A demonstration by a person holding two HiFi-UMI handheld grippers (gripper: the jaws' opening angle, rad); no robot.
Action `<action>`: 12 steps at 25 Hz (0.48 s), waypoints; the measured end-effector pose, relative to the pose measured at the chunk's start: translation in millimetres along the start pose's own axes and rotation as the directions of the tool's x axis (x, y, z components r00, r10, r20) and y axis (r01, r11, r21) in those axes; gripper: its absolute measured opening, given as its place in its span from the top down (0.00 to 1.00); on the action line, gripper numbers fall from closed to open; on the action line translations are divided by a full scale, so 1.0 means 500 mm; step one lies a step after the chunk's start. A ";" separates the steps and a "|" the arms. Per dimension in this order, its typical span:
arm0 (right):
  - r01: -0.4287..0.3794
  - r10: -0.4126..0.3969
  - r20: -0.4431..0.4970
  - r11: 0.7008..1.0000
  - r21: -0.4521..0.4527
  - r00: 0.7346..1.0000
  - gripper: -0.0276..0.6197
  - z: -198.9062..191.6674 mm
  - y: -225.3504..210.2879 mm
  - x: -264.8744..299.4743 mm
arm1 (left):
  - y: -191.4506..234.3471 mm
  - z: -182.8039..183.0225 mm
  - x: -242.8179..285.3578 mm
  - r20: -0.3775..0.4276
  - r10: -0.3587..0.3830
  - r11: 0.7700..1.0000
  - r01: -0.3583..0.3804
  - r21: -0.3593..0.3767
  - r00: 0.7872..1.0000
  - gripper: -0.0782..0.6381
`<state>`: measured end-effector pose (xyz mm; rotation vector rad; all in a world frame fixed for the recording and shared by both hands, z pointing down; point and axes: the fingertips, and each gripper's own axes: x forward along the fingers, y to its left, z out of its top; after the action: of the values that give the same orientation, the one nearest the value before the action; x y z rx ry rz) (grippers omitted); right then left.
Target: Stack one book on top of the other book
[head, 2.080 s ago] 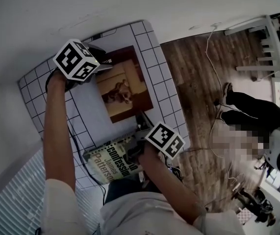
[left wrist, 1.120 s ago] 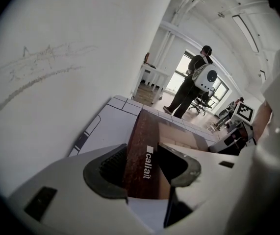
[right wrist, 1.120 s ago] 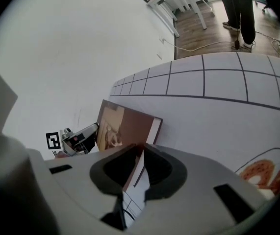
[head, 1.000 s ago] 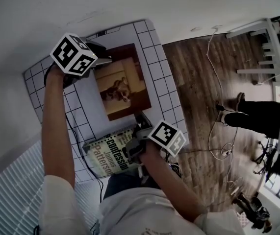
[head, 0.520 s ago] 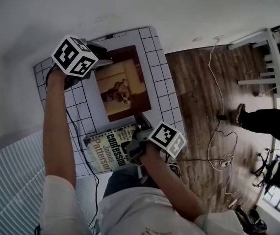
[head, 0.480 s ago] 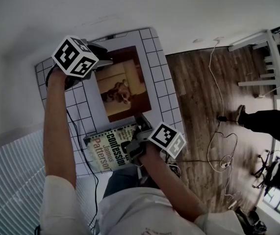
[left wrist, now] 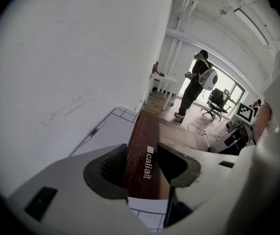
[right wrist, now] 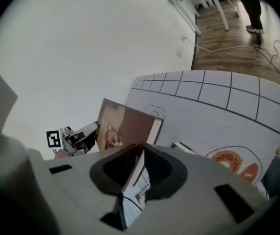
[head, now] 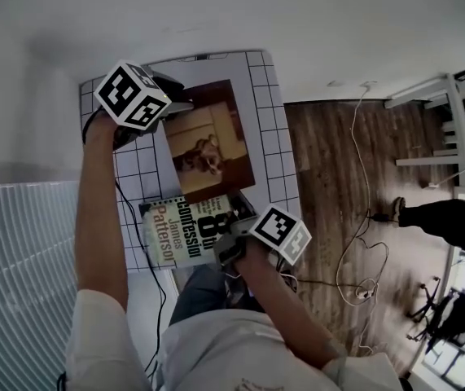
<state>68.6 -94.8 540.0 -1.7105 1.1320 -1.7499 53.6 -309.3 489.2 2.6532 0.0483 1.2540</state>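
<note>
A brown hardcover book with a dog picture (head: pixel 203 141) is over the white grid mat (head: pixel 274 137). My left gripper (head: pixel 175 104) is shut on its far left edge; in the left gripper view the pads (left wrist: pixel 114 166) press on both sides of the brown spine (left wrist: pixel 149 141). A paperback with a pale printed cover (head: pixel 187 230) sits nearer me, its upper edge close to the brown book. My right gripper (head: pixel 228 241) is shut on its right edge. In the right gripper view the thin paperback (right wrist: pixel 136 187) stands between the jaws, with the brown book (right wrist: pixel 125 124) and the left gripper (right wrist: pixel 78 135) beyond.
The table stands against a white wall. To the right lies a wooden floor with loose cables (head: pixel 354 243), a white desk (head: pixel 452 108) and a standing person (left wrist: pixel 194 89). White slats (head: pixel 20 259) fill the lower left. A food drawing (right wrist: pixel 233 163) is printed on the mat.
Both grippers have risen with their books. The paperback has swung more level in the picture and now sits closer under the brown book. The view has shifted too.
</note>
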 end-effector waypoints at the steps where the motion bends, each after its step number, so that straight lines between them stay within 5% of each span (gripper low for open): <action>1: -0.005 0.005 -0.006 1.000 -0.008 1.000 0.87 -0.006 0.001 -0.009 | -0.010 -0.004 -0.010 0.004 0.009 1.000 -0.009 -0.005 1.000 0.61; 8: 0.004 -0.006 -0.039 0.999 -0.048 0.999 0.87 0.044 0.050 0.080 | 0.098 -0.002 -0.031 0.047 0.051 0.997 -0.048 -0.063 0.998 0.61; 12: -0.002 -0.004 -0.067 0.995 -0.096 0.998 0.87 -0.001 0.036 -0.001 | 0.004 -0.050 -0.095 0.072 0.090 0.990 -0.081 -0.119 0.993 0.62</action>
<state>64.2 -104.6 525.2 -1.7190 1.2629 -1.7919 4.2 -312.3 468.9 2.6247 -0.1471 1.1400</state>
